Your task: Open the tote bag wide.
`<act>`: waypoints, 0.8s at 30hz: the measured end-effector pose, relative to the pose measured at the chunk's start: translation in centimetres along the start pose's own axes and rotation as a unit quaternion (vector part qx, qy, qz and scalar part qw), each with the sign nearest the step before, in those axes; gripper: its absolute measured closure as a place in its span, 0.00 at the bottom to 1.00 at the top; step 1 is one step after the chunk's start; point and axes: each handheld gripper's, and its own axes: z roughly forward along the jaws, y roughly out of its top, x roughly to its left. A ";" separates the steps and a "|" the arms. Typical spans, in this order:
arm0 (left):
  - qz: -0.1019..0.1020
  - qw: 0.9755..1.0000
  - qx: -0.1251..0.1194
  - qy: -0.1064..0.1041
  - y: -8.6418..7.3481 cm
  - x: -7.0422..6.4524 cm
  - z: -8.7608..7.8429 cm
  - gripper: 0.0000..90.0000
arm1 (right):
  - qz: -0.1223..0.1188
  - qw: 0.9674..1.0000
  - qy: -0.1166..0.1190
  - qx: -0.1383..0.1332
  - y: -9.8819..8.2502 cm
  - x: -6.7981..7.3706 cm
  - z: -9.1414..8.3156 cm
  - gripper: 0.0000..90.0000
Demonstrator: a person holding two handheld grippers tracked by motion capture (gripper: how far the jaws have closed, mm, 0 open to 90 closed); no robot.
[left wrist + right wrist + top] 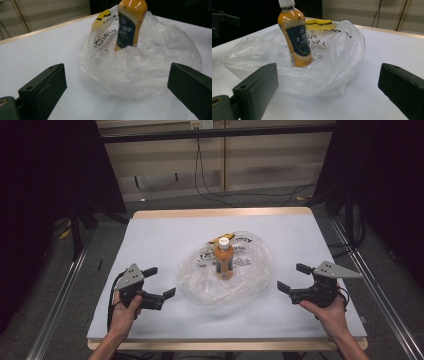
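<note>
On the desk (150,240), an orange bottle (223,261) inside a clear bag (200,275) is flanked by the left tool (161,283) and right tool (290,277), both spread wide and empty.

Table (220,212): standing mid-frame, its pale wooden edge showing along the far side.
White sheet (160,237): lying flat, covering nearly the whole tabletop.
Floor (165,202): grey, stretching behind and beside the table.
Black cable (210,195): hanging down the back wall and trailing across the floor.
Dark curtains (45,180): hanging at both sides.
Metal rails (60,295): running along the floor on either side of the table.
Black bar (215,132): crossing the top, in front of the wall.
</note>
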 end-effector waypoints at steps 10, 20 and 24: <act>-0.020 1.000 0.006 0.018 -0.5 -1.8 -2.0 0.02 | 0.010 0.999 -0.030 0.007 -1.9 0.4 -3.0 0.03; -0.021 1.000 -0.009 0.021 -3.5 -2.3 -3.2 0.02 | 0.019 0.998 -0.054 -0.010 -3.4 0.3 -4.6 0.05; -0.022 0.999 -0.006 0.024 -3.9 -2.0 -3.5 0.02 | 0.019 0.998 -0.052 -0.007 -3.6 0.5 -4.6 0.05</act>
